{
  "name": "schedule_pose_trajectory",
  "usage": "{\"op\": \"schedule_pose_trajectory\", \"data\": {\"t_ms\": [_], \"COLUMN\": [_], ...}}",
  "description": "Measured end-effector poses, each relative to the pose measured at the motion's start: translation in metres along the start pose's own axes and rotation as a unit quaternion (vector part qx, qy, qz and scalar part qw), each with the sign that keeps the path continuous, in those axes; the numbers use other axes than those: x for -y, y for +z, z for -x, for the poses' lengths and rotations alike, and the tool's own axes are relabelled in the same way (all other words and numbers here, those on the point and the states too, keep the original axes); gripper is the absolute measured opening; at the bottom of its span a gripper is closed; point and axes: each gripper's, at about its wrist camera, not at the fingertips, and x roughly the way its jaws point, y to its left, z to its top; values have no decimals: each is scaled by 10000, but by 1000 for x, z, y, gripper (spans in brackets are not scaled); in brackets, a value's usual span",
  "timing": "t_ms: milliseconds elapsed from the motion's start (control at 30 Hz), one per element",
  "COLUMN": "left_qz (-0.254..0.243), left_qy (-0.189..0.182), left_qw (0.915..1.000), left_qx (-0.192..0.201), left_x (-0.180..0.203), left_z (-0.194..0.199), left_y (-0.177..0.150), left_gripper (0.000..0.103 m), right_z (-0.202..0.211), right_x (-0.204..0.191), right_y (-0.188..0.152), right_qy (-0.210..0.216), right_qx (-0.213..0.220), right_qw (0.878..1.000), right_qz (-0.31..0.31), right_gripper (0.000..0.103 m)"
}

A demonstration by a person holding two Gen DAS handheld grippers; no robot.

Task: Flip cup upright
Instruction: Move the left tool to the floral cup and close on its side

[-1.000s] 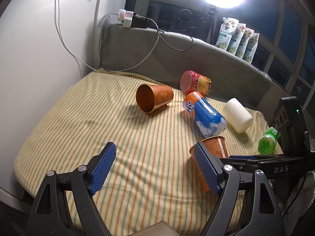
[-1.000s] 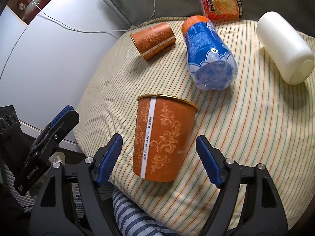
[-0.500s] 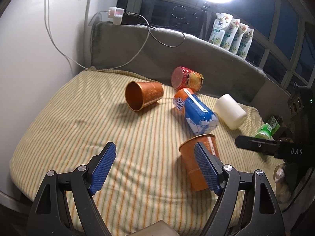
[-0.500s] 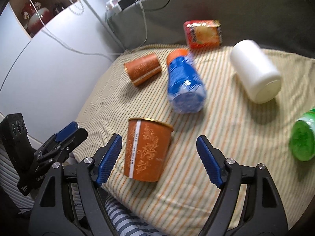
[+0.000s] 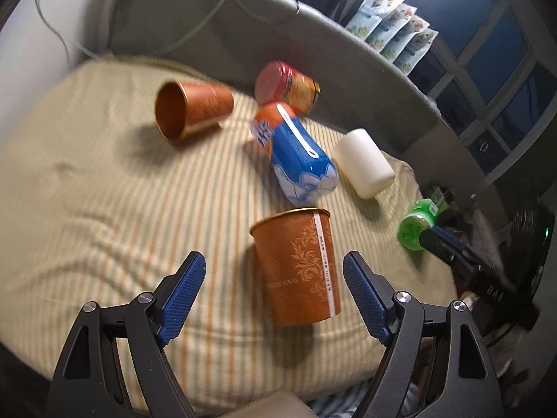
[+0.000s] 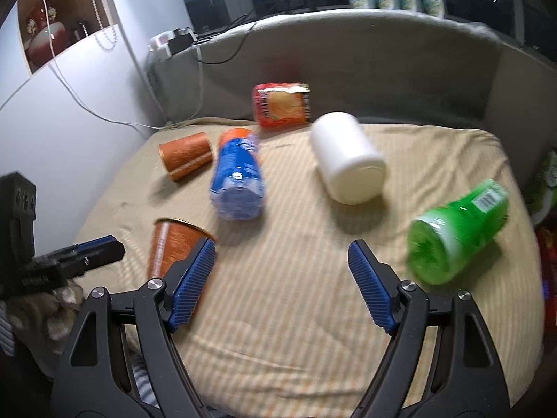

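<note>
Presently, one entry: lying cup (image 5: 190, 110), orange paper with a gold-brown inside, upper left of the left wrist view. It rests on its side on the striped cushion (image 5: 104, 209); its long axis runs roughly left to right across the frame, mouth toward the lower left, base toward the red can (image 5: 285, 85).

Second item: upright cup (image 5: 300, 266), same pattern, lower centre of that view, mouth up, standing just ahead of the left gripper (image 5: 273, 294) and between the lines of its fingers, untouched.

Left gripper: spread wide, carrying nothing. Right gripper (image 6: 281, 284): likewise spread and empty, lower centre of its own view, facing bare cushion between the blue bottle (image 6: 236, 177) and the green bottle (image 6: 456, 233).

Bearing for the coming move, as a judgement: the lying cup sits well beyond the upright one, up and to the left of the left gripper, and in the right wrist view at upper left (image 6: 186, 156), farther off. The left gripper looks the nearer; closing across the cup's side wall, crosswise to its long axis, would suit tipping it onto its base.

Also present: white jar (image 5: 363, 163), on its side.
</note>
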Motion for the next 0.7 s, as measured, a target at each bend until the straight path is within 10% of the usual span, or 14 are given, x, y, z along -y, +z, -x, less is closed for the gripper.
{"op": "schedule_pose_trajectory", "data": {"t_ms": [700], "left_qz": [634], "left_qy": [-611], "left_qw": [9914], "left_qx": [-968], "left_x": [-6], "left_z": [-55], "left_y": [21], "left_gripper": [82], "right_z": [8], "right_x": [19], "right_y": [-14], "right_qy": [-311], "right_qx": [40], "right_qw": [9994], "right_qz": [-176], "right_gripper": [82]}}
